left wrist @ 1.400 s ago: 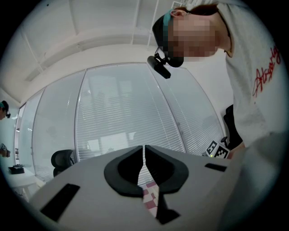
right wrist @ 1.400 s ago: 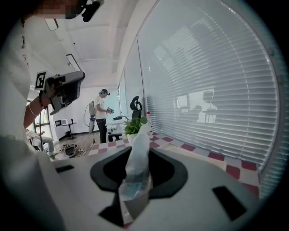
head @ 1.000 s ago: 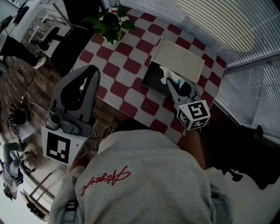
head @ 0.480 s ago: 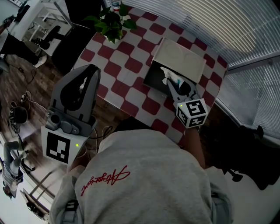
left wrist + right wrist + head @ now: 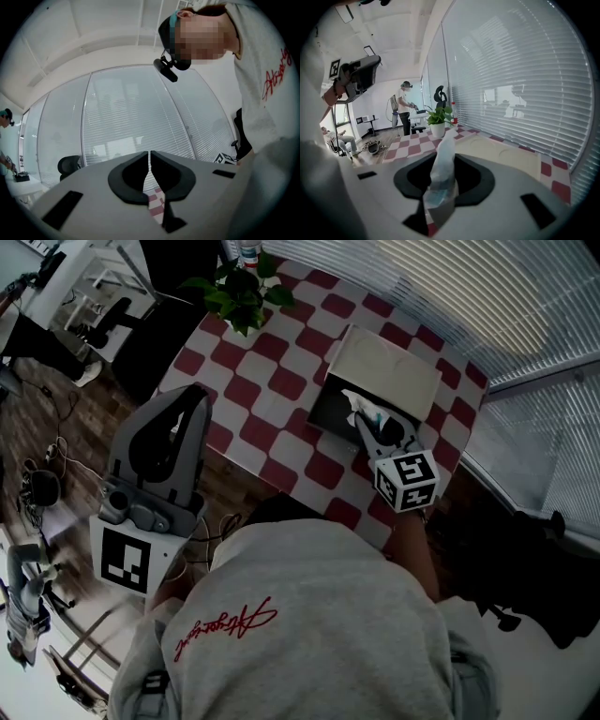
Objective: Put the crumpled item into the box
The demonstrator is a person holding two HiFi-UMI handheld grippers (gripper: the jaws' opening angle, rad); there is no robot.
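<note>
The right hand-held gripper (image 5: 361, 420) has a matt grey plastic shell with matt black jaw linings. Pinched between them, the crumpled item (image 5: 441, 159) looks like thin, creased, half-clear film. Just ahead of it, the box (image 5: 323, 409) has a pale, matt, card-like lid (image 5: 386, 367). Beneath the gripper, the checked tabletop (image 5: 272, 381) looks smooth.

Head view steeply down on checkered table (image 5: 265, 399); both gripper views toward window blinds (image 5: 520, 84).
</note>
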